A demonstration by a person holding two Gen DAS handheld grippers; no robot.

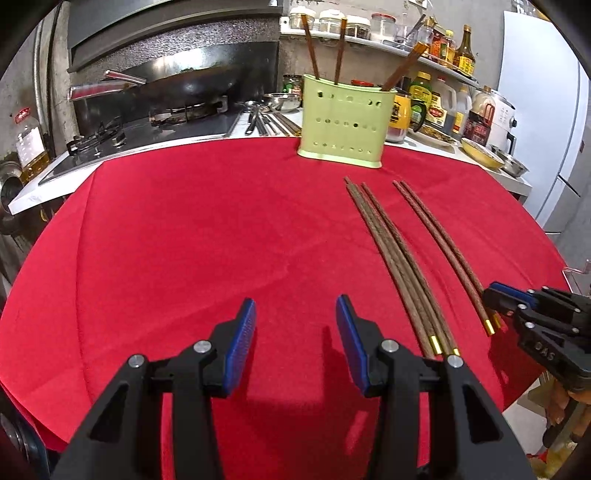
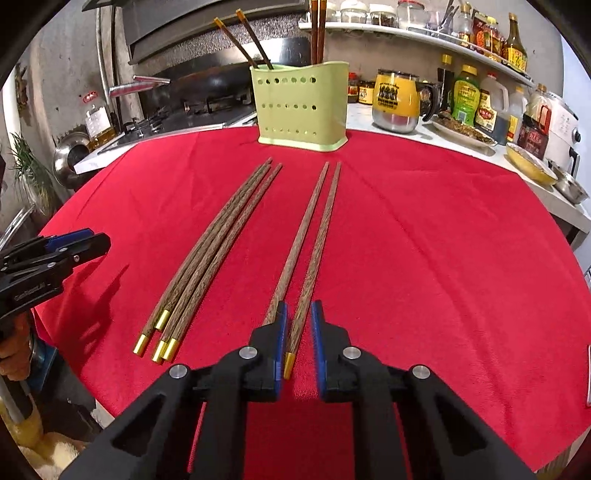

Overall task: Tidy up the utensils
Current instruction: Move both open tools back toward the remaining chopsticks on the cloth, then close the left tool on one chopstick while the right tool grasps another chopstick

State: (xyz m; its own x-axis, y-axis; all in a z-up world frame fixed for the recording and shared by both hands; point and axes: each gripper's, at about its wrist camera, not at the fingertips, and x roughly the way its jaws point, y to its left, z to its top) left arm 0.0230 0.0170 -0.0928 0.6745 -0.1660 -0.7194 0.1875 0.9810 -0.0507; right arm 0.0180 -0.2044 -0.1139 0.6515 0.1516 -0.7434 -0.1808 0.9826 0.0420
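Note:
A pale green perforated utensil holder stands at the far edge of the red cloth, with several chopsticks upright in it; it also shows in the right wrist view. A bundle of several wooden chopsticks with gold caps lies on the cloth, and a pair lies to its right. My right gripper is low over the pair's capped ends, jaws partly open, with the right chopstick of the pair between the pads and a gap on each side. My left gripper is open and empty, left of the bundle.
Behind the cloth is a stove with a wok, loose utensils, a yellow mug, sauce bottles, bowls, a rice cooker, and a shelf of jars. The cloth hangs over the table's edge.

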